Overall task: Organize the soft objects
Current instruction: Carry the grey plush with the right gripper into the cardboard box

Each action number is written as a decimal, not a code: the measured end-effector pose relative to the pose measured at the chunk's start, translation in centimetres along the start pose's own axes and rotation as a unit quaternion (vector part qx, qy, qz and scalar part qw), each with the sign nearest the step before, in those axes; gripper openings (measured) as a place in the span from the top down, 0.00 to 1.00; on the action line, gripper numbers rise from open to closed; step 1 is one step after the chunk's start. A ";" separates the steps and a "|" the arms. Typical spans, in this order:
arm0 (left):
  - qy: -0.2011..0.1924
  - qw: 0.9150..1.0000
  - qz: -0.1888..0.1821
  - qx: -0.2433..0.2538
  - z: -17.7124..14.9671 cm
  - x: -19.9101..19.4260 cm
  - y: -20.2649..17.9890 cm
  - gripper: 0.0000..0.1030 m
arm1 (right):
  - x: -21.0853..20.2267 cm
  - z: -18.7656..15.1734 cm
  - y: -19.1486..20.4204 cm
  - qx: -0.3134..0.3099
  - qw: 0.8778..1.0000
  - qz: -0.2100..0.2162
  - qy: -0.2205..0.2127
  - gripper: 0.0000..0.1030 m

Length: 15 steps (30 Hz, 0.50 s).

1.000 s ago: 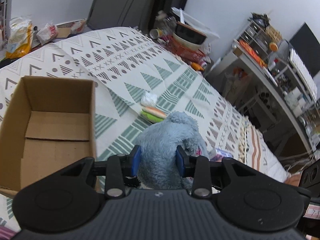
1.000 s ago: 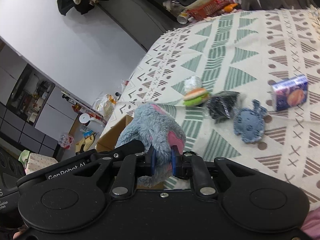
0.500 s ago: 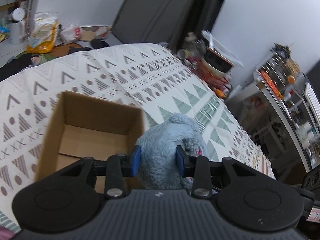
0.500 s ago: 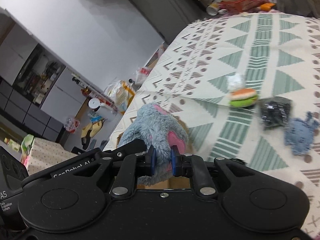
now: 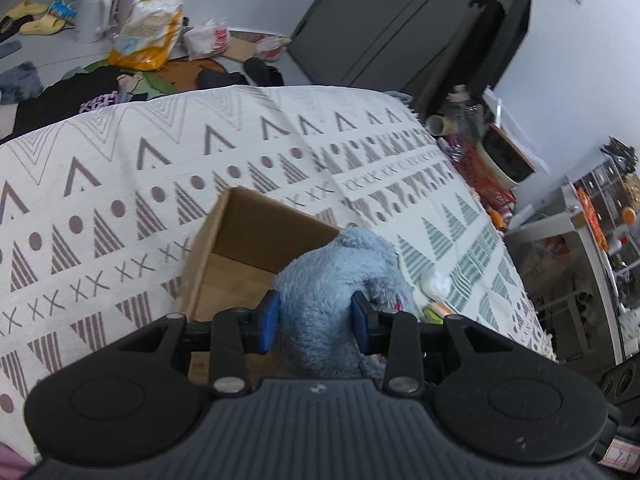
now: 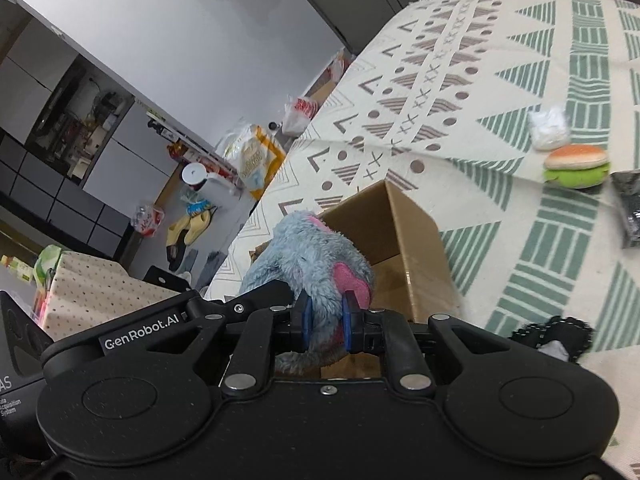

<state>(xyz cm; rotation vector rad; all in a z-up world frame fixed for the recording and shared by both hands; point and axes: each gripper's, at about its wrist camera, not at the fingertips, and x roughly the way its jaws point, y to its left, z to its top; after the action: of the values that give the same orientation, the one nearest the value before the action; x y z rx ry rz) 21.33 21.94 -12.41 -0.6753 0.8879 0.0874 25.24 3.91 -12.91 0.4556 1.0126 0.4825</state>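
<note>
A blue-grey plush toy [image 5: 332,280] with a pink ear patch [image 6: 352,280] is held by both grippers above an open cardboard box [image 5: 240,248] on the patterned bed cover [image 5: 120,184]. My left gripper [image 5: 314,318] is shut on the toy's body. My right gripper [image 6: 325,322] is shut on the toy [image 6: 308,256] near its pink ear. In the right wrist view the box [image 6: 400,232] lies just behind the toy. The box floor under the toy is mostly hidden.
A toy burger [image 6: 576,166], a white wad [image 6: 548,128], a black packet [image 6: 630,208] and a dark scalloped cloth piece [image 6: 556,336] lie on the bed cover to the right. Bags and slippers clutter the floor beyond the bed's far edge [image 5: 140,28].
Both grippers have carried the plush toy leftwards, from beside the box to over it. The burger and other small items have slid to the right of the views.
</note>
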 end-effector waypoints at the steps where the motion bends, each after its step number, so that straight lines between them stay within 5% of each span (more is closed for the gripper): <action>1: 0.001 1.000 0.002 -0.005 0.1 0.2 0.2 0.65 | 0.4 0.0 0.1 0.000 1.000 -0.002 0.003 0.85; 15: -0.009 0.997 0.036 -0.066 1.2 0.8 1.9 0.61 | 3.4 0.5 1.0 0.002 1.000 -0.011 0.024 0.79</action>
<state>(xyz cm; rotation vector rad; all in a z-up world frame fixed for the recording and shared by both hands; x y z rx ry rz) 22.02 24.03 -13.43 -0.7646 0.8953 0.2173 27.05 6.59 -14.47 0.4366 1.0638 0.4737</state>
